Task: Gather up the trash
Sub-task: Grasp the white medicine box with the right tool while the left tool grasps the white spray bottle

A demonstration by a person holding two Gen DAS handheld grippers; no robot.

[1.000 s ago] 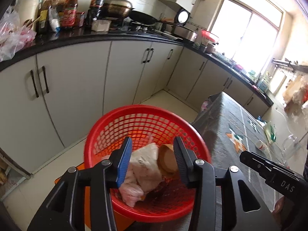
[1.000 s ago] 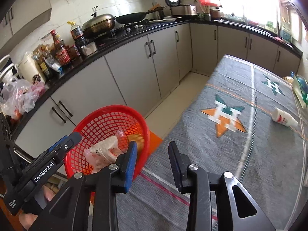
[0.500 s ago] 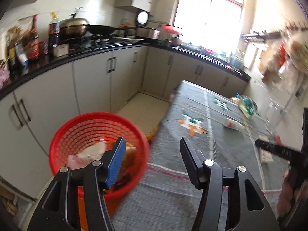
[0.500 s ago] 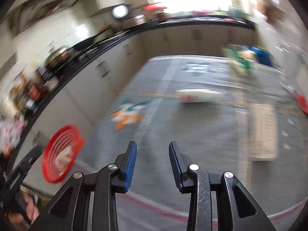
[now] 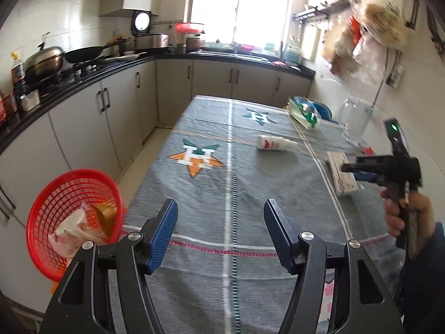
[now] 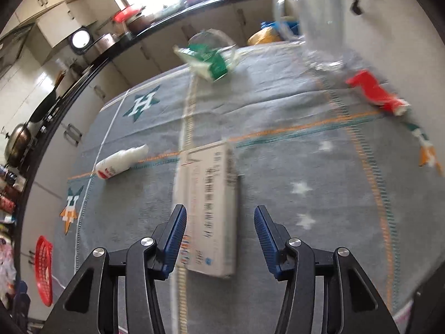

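A red mesh basket (image 5: 55, 194) with wrappers and a brown cup in it stands off the table's left edge; it shows small in the right wrist view (image 6: 44, 270). My left gripper (image 5: 219, 222) hovers over the grey cloth, its jaws opening, nothing between them. My right gripper (image 6: 219, 225) hangs over a flat white carton (image 6: 208, 208); its jaws are opening and the pads stand apart from the carton. That gripper (image 5: 361, 168) shows at the right in the left wrist view, above the carton (image 5: 340, 178). A white bottle (image 5: 274, 144) (image 6: 119, 161) lies on its side mid-table.
A green-and-white package (image 6: 208, 61), a red wrapper (image 6: 375, 91) and a clear glass jar (image 6: 314, 19) sit at the table's far end. Grey cabinets under a black counter (image 5: 111, 69) with pans run along the left. A hand in a blue sleeve (image 5: 411, 217) holds the right gripper.
Both grippers swung away from the red basket to over the table and both opened wider. The right one now sits above the white carton.
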